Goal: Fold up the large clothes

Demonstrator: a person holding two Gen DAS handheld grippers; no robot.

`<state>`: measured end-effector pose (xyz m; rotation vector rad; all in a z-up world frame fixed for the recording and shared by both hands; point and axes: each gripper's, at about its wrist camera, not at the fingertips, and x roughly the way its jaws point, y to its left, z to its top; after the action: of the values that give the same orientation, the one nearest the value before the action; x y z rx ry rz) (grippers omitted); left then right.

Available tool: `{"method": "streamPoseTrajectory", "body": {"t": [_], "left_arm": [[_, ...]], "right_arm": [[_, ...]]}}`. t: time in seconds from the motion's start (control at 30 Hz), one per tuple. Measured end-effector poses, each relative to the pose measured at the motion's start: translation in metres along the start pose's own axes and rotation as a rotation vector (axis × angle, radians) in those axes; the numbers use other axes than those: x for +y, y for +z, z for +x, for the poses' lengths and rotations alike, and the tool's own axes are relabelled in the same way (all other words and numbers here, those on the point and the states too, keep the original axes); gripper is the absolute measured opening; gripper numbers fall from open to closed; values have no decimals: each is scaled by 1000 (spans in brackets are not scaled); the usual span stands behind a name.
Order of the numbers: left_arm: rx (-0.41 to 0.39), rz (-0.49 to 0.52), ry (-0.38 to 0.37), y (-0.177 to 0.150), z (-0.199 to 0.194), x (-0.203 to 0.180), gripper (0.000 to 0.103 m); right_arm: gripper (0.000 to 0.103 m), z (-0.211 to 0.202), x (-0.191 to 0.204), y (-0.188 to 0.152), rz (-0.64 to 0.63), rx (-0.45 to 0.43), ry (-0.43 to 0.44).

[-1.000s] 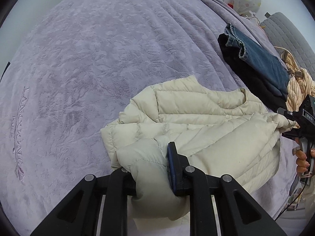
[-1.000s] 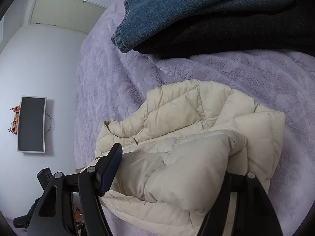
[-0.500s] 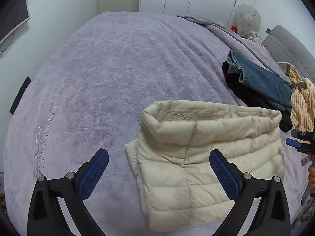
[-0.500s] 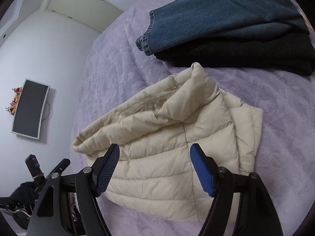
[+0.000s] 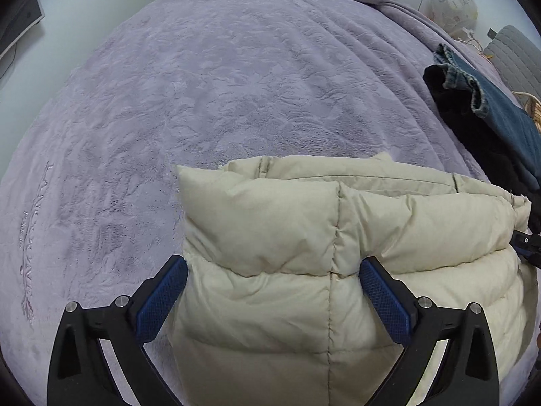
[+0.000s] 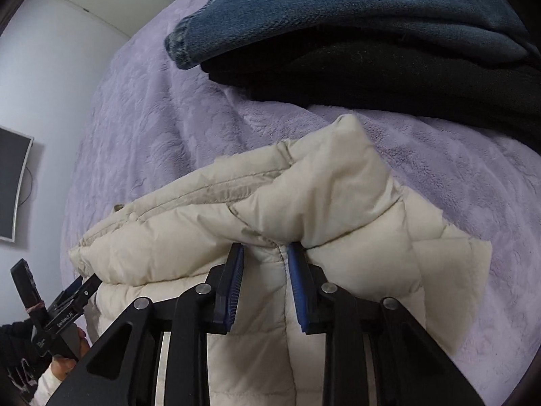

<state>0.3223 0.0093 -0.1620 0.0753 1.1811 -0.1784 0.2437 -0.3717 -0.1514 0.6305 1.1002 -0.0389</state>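
Note:
A cream quilted puffer jacket lies folded into a thick bundle on the lilac bedspread. My left gripper is open wide, its blue pads either side of the jacket's left end. My right gripper has its blue pads narrowed onto a seam of the jacket at the bundle's right end, with a small gap of fabric between them. The left gripper also shows in the right wrist view, at the jacket's far end.
Folded blue jeans lie on a folded black garment just beyond the jacket. They also show at the right in the left wrist view. A wall screen is at left. A round lamp stands behind the bed.
One second ago both grippers held the jacket and folded it over. They then let go and opened. Now both have moved in low against the bundle, and the right one has closed on it.

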Motion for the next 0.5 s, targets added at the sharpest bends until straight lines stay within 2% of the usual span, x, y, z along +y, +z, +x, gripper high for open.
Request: {"method": "streamPoseTrajectory", "body": {"t": [0.2, 0.4, 0.43, 0.47, 0.5], "left_arm": [[18, -8, -3, 5, 23, 3, 103], [19, 0, -6, 6, -2, 11, 103], [15, 0, -10, 5, -10, 15, 103], [12, -7, -24, 3, -18, 21, 103], [14, -18, -44, 0, -25, 28, 103]], "right_arm": [[27, 15, -9, 9, 37, -2, -16], [31, -5, 3, 5, 17, 10, -18], [35, -13, 5, 2, 7, 10, -8], [51, -21, 8, -1, -5, 7, 5], [62, -29, 9, -4, -15, 3, 21]]}}
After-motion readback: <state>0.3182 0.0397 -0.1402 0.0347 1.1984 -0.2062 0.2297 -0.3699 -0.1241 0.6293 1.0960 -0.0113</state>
